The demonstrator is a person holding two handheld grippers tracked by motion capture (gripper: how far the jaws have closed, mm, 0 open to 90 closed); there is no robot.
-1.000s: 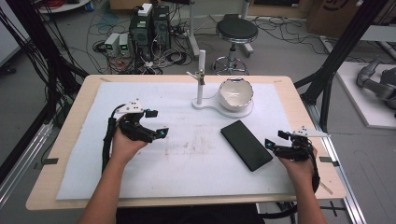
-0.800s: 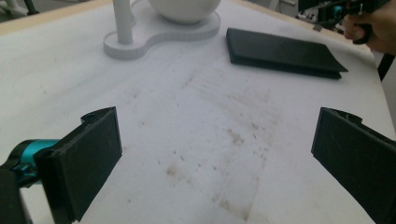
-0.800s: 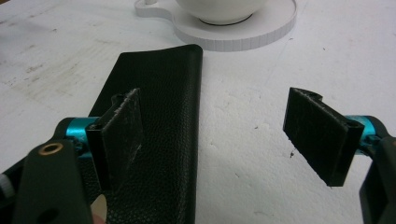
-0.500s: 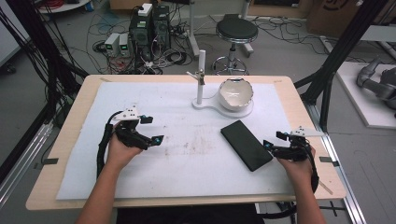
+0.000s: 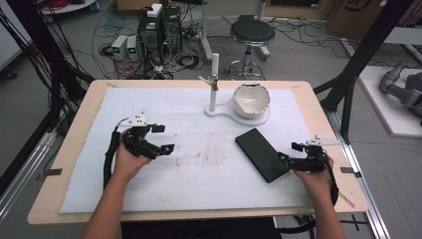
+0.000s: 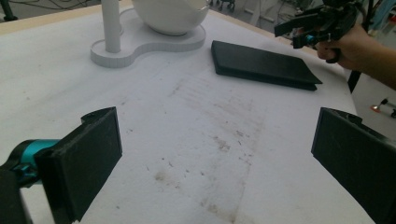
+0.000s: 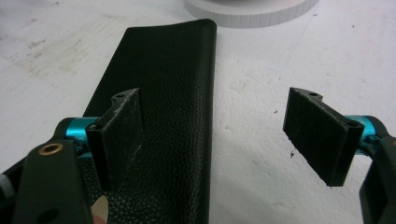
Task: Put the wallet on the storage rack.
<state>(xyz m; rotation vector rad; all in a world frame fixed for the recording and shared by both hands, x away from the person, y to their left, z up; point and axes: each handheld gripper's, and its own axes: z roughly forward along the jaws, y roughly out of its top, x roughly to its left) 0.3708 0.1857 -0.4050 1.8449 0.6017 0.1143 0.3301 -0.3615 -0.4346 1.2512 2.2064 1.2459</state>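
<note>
— White padding covers the wooden table (image 5: 74,149), and on that sheet (image 5: 199,184) the biggest loose thing is the black leather case (image 5: 262,155), lying flat at the right, near the white stand (image 5: 215,94) and its bowl (image 5: 251,99).

— What moved in the last second?

— The left gripper (image 5: 160,139). It has drifted down the sheet toward the person and a little inward, while the right gripper (image 5: 288,152) has stayed put at the case's near right edge. The case itself hasn't shifted.

— So what does that tell you?

— My guess is the right hand takes the case and the left is only getting into place. In the right gripper view the jaws are spread wide, one over the black leather case (image 7: 163,116) and the other over bare sheet, gripping nothing. The left gripper's jaws (image 6: 210,154) are spread too, with stained sheet between them, well apart from the case (image 6: 261,65).

— Anything you can't make out?

— Whether the right jaw touches the leather or hovers over it. The case's near end is cut off in that view, and the stand's top is cropped in the left gripper view.
</note>
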